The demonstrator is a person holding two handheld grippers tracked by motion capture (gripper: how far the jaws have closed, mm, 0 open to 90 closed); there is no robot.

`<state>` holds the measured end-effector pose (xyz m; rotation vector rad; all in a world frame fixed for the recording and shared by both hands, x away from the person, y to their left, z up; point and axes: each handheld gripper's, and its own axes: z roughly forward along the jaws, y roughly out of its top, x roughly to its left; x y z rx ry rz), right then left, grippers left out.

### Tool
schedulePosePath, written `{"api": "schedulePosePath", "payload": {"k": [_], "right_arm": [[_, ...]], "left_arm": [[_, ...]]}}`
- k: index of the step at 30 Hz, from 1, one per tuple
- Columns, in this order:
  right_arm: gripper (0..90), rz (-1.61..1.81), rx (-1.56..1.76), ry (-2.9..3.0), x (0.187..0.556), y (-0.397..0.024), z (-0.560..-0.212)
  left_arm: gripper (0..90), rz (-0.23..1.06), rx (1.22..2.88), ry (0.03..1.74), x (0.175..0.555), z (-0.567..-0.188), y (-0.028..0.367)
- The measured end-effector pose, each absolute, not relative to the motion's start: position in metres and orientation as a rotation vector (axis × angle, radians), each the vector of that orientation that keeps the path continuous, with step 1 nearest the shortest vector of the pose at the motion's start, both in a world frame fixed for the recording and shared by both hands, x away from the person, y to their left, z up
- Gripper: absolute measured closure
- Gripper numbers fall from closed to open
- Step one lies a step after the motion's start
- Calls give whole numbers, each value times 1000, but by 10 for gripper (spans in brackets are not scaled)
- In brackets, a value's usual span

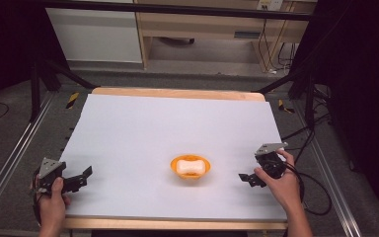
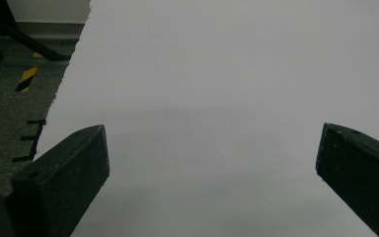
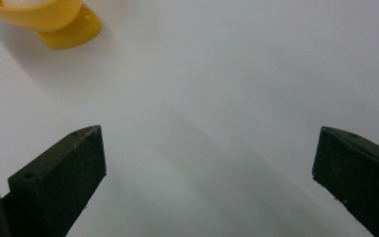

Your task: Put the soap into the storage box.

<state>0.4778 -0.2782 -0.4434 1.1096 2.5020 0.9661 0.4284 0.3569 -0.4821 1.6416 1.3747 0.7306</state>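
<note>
An orange bowl [image 1: 190,166] with a white soap-like block [image 1: 189,167] in it sits near the front middle of the white table sheet [image 1: 168,128]. My left gripper [image 1: 81,178] rests at the front left edge, held by a hand, jaws wide open with nothing between them [image 2: 212,153]. My right gripper [image 1: 249,178] is at the front right, a short way right of the bowl, also open and empty [image 3: 209,153]. In the right gripper view the orange bowl [image 3: 44,17] shows at the top left corner.
The white sheet covers a wooden table [image 1: 177,93] with metal rails [image 1: 10,163] on both sides. Cables [image 1: 316,190] trail on the right. A wooden desk [image 1: 202,29] stands beyond. In the left gripper view, the sheet's left edge and grey floor [image 2: 10,108] appear.
</note>
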Motion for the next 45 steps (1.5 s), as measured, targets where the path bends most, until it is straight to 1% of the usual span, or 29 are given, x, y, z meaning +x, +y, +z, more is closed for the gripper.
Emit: {"api": "schedulePosePath", "payload": {"k": [22, 33, 37, 45], "right_arm": [[6, 1208, 1261, 2217, 438, -342, -470], [6, 1252, 1325, 2103, 421, -365, -481], [6, 1319, 1334, 2035, 414, -370, -482], [5, 1288, 1341, 2039, 415, -368, -483]], "left_arm": [[0, 743, 1642, 1377, 428, -482, 356], [0, 739, 1641, 1376, 427, -482, 356], [0, 741, 1645, 1373, 428, -482, 356], [0, 736, 1641, 1372, 428, -482, 357]]}}
